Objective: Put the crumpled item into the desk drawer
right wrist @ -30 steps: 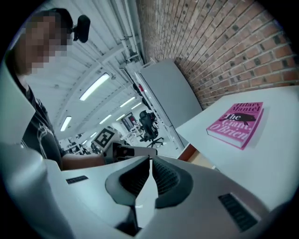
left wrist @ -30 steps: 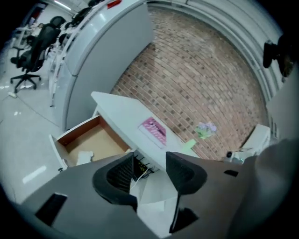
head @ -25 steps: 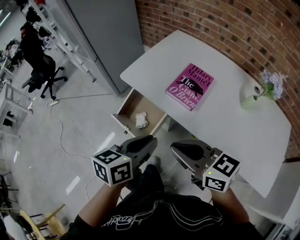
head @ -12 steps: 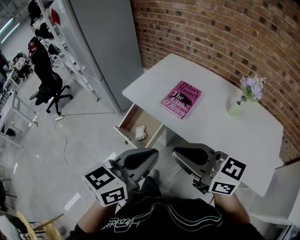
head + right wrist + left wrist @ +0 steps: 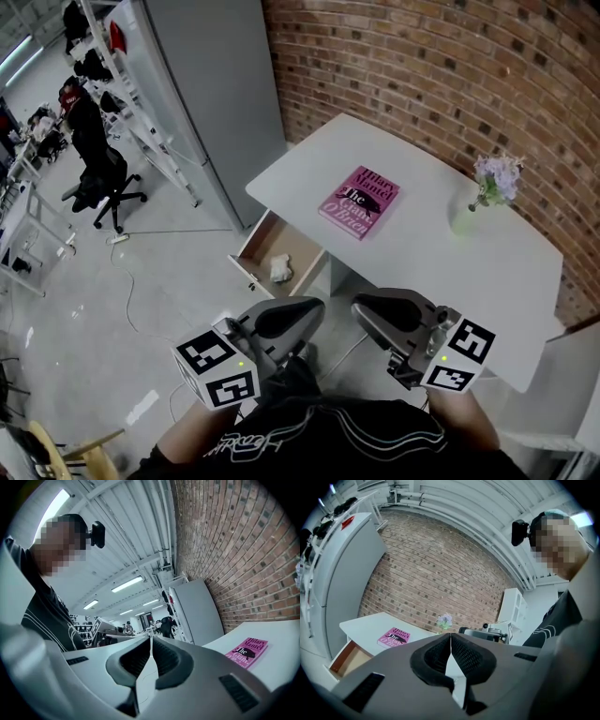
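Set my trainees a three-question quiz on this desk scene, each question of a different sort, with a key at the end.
1. True or false: the crumpled item lies inside the open drawer.
2. Which thing on the white desk lies nearest the drawer? A. the pink book B. the vase of flowers C. a mug
3. In a few words: how do the jaws of the left gripper and the right gripper stand, and what do they hold?
Key: 1. True. 2. A. 3. Both are shut and hold nothing.
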Demonstrator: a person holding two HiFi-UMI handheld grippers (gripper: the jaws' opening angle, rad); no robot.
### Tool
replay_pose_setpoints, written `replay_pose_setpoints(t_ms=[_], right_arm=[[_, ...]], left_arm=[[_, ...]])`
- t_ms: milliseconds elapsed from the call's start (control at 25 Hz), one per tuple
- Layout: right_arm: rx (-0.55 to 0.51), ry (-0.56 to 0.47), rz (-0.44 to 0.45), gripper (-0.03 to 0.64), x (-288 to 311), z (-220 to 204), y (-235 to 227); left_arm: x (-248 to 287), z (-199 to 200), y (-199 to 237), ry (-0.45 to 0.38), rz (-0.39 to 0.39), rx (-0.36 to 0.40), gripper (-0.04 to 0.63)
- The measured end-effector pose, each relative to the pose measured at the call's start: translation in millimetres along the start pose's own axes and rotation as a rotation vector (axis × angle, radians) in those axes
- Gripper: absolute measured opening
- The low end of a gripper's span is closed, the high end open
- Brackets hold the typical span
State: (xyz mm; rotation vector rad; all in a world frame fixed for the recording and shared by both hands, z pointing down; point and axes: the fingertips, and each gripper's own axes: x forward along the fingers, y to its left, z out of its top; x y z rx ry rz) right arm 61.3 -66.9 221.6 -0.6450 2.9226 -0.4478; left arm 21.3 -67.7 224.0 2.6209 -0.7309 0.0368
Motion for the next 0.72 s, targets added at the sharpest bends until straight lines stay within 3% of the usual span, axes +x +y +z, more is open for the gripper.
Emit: replay_pose_setpoints(t_ms=[720], right_arm=[[-0.013,0.013,-0.027,0.048,-0.5,1.2,-6.4]], left_arm=[[4.7,6.0,5.8,-0.003,0.004,-0.010,0.025]])
